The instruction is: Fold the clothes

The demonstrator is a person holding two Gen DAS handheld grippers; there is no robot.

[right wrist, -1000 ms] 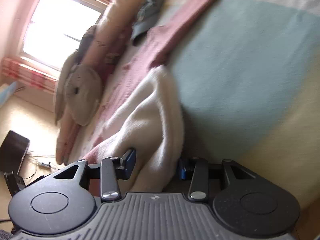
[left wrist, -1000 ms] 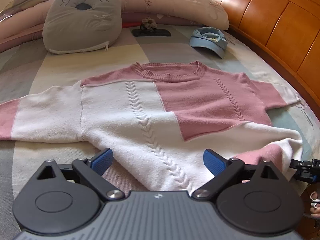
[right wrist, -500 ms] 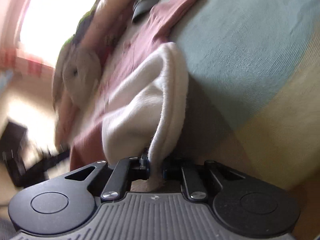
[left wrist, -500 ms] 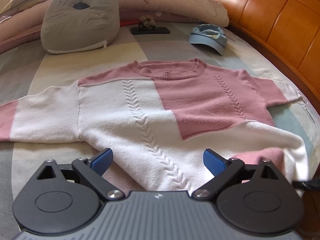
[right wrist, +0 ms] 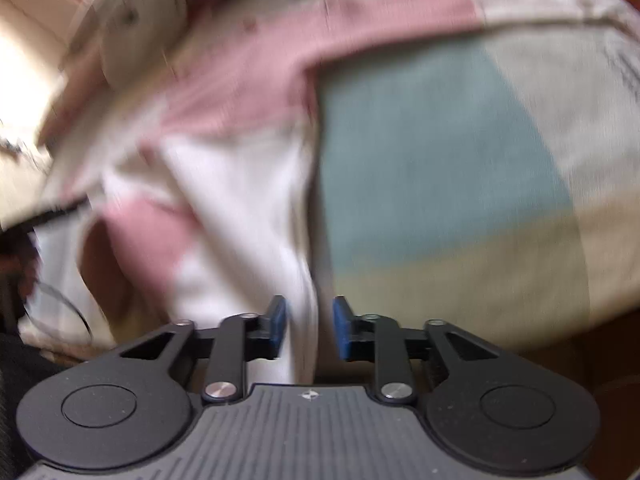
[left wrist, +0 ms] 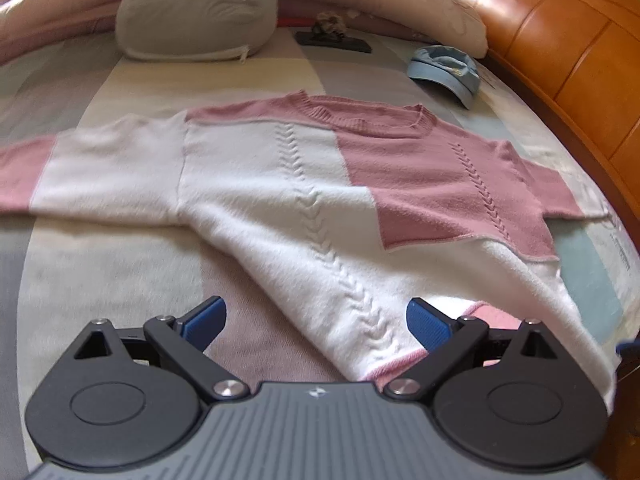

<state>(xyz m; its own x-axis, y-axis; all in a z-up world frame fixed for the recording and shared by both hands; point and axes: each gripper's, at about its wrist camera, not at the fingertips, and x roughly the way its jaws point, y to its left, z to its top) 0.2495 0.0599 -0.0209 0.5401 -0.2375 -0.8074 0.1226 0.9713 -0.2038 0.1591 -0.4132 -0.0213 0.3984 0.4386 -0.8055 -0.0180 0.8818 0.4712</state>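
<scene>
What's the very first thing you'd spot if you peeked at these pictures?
A big pink and white sweater lies spread across the middle of the bed. Behind it a grey cushion leans on the pillows, and a blue cap sits near the wooden headboard. Up close, the left gripper gapes open over the sweater's hem.

Two low views, shared sweater
</scene>
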